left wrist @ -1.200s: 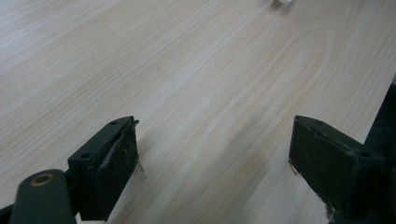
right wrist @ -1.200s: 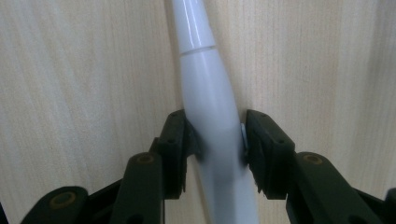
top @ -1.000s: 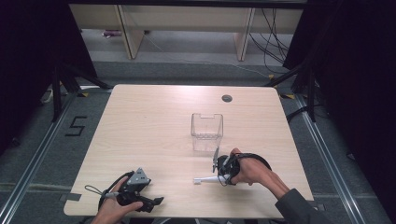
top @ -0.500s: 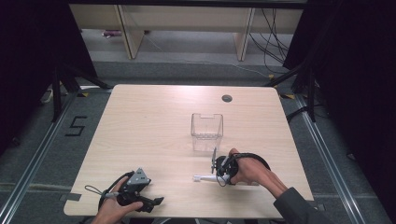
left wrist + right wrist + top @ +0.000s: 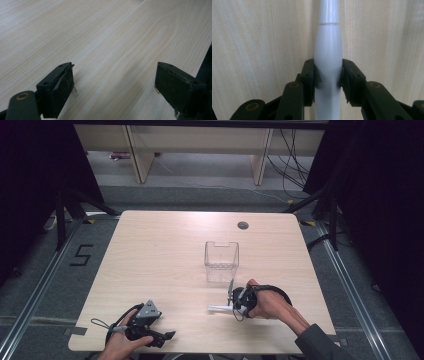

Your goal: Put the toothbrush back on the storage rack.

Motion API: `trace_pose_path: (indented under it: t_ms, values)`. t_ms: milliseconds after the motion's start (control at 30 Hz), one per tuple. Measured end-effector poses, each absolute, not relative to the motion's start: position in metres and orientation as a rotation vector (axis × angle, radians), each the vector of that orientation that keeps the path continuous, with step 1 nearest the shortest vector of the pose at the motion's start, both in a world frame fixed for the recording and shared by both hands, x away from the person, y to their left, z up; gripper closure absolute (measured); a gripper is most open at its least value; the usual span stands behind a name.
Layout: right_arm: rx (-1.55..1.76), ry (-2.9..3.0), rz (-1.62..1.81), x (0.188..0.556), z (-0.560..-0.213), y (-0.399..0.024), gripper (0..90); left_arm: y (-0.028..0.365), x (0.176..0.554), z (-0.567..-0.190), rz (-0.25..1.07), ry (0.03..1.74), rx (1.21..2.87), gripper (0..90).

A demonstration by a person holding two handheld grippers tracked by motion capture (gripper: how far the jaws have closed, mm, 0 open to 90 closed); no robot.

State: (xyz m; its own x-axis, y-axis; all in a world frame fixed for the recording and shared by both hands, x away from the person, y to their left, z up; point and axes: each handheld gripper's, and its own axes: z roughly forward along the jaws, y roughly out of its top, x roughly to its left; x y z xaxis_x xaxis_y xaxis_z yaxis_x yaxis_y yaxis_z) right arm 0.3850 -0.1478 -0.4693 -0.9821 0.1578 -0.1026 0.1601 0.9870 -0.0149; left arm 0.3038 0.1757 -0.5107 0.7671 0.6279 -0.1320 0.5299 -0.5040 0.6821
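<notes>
A slim white pen-like stick [image 5: 216,308] lies on the pale wooden table [image 5: 150,250], in front of the clear container. My right gripper [image 5: 231,306] comes at it from the right and is shut on it. In the right gripper view both black pads press the sides of the white stick [image 5: 328,42], which runs straight ahead between the jaws of the right gripper [image 5: 328,72]. My left gripper [image 5: 169,336] rests by the front left edge, pointing right. In its own view the left gripper [image 5: 115,82] is open over bare wood.
An empty clear plastic container [image 5: 221,261] stands upright at mid-table, just behind the right gripper. A round dark cable hole [image 5: 243,225] sits near the far edge. The table's front edge runs close under both hands. Shelving stands beyond the table.
</notes>
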Motion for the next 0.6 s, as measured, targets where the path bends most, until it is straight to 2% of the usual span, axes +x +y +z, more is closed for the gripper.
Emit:
trace_pose_path:
  t_ms: [267,300,333,400,600]
  values:
    - [0.292,2.983,0.017,0.385,-0.462,-0.155,65.3,0.176,0.304,-0.510,0.182,0.856,2.230,14.9]
    - [0.207,2.972,0.056,0.389,-0.463,-0.157,65.4,0.176,0.304,-0.510,0.181,0.856,2.230,14.9]
    - [0.310,2.965,0.035,0.385,-0.459,-0.157,65.3,0.176,0.304,-0.511,0.176,0.855,2.230,14.9]
    - [0.253,2.950,0.070,0.388,-0.458,-0.160,65.4,0.176,0.304,-0.511,0.180,0.858,2.231,14.9]
    - [0.369,2.916,0.130,0.387,-0.448,-0.169,65.4,0.176,0.304,-0.511,0.169,0.862,2.215,14.9]
